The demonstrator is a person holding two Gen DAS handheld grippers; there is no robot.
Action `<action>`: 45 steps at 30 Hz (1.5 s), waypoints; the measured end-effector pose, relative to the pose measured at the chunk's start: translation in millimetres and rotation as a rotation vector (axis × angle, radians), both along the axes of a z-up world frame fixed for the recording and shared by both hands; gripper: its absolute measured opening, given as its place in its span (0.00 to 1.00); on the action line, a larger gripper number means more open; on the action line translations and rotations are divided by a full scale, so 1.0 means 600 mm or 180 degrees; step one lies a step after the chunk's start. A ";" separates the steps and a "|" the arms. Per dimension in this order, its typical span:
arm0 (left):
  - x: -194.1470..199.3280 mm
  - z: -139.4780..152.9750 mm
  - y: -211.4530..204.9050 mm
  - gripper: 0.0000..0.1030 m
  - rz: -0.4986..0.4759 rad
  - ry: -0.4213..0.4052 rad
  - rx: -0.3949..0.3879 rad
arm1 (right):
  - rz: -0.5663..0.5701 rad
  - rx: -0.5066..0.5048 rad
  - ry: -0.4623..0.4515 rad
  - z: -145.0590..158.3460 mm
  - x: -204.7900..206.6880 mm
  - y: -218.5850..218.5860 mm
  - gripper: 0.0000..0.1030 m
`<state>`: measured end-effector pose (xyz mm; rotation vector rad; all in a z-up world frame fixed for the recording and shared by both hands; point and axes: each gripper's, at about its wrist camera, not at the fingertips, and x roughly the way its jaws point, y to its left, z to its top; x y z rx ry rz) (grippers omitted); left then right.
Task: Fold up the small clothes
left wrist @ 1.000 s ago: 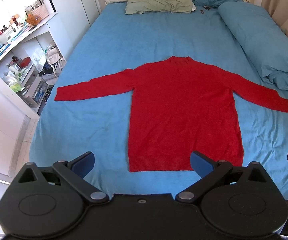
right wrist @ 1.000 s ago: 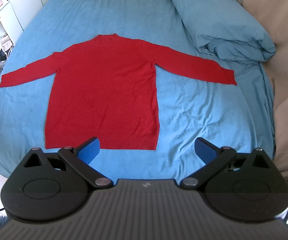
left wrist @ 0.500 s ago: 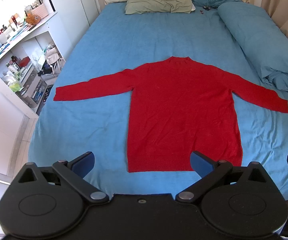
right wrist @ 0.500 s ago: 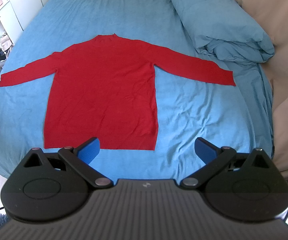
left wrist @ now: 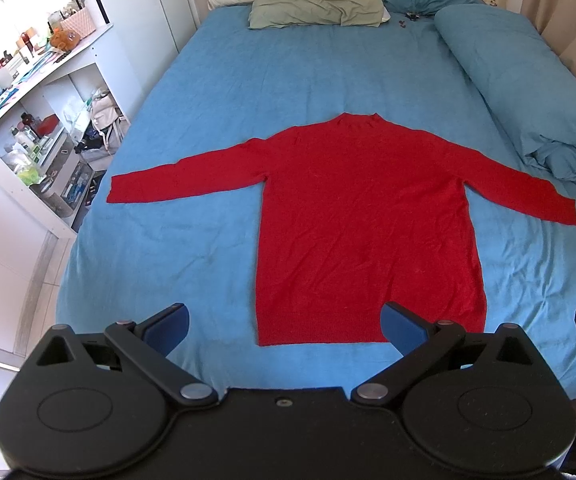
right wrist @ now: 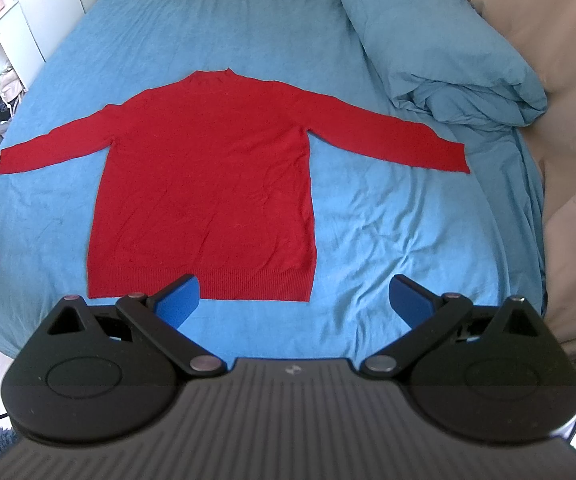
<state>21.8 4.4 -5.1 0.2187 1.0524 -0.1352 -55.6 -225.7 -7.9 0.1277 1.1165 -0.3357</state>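
A red long-sleeved sweater (left wrist: 367,224) lies flat on the blue bed, both sleeves spread out sideways, neck pointing away from me; it also shows in the right wrist view (right wrist: 204,184). My left gripper (left wrist: 284,326) is open and empty, held above the bed's near edge just before the sweater's hem. My right gripper (right wrist: 293,298) is open and empty, above the hem's right corner. Neither touches the cloth.
The bed (left wrist: 295,80) has a blue cover. A rolled blue duvet (right wrist: 439,40) lies along the right side. Pillows (left wrist: 315,12) sit at the head. A white shelf unit (left wrist: 28,120) with clutter stands left of the bed. A beige wall or curtain (right wrist: 567,80) is on the right.
Both grippers have shifted very slightly; the sweater sits a touch further left in both views. Jaws stay open. The sweater has not moved on the bed.
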 end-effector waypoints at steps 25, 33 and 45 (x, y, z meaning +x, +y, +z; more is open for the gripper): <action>0.119 0.051 -0.112 1.00 -0.0288 -0.0445 -0.0220 | -0.0832 0.0030 -0.0418 0.041 0.032 -0.153 1.00; 0.232 -0.022 -0.262 1.00 -0.0229 -0.0461 -0.0151 | -0.1066 -0.0031 -0.0391 -0.044 0.121 -0.351 1.00; 0.382 -0.253 -0.488 1.00 -0.0215 -0.0212 -0.0181 | -0.1566 0.0154 -0.0611 -0.360 0.286 -0.633 1.00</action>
